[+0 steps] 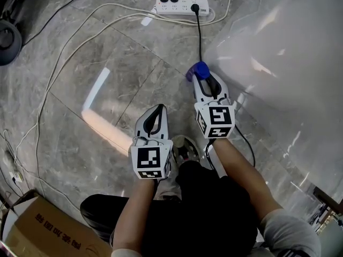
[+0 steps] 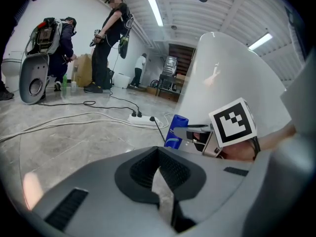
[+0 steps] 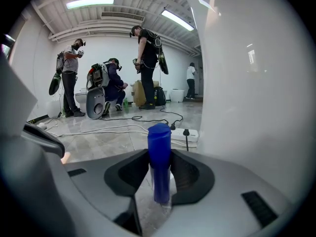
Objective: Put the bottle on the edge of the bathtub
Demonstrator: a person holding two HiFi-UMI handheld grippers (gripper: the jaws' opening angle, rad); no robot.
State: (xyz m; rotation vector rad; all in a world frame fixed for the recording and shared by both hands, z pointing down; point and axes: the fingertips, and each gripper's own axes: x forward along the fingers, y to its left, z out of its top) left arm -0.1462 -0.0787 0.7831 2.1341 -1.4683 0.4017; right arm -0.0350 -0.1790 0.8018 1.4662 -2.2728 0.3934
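Observation:
A blue bottle [image 1: 197, 70] stands upright close to the grey tiled floor, beside the white bathtub wall [image 1: 289, 63]. My right gripper [image 1: 205, 78] is shut on the bottle. In the right gripper view the bottle [image 3: 159, 164] fills the gap between the two dark pads, narrow side toward the camera. I cannot tell whether its base touches the floor. The left gripper view shows the bottle [image 2: 175, 131] at the right gripper's fingertips. My left gripper [image 1: 158, 110] is shut on nothing, held lower left of the right one, apart from the bottle.
A white power strip [image 1: 182, 5] lies on the floor ahead, and its black cable [image 1: 199, 36] runs past the bottle. Pale cables loop across the tiles at left. A cardboard box [image 1: 43, 229] sits at bottom left. People stand far across the room [image 3: 143, 68].

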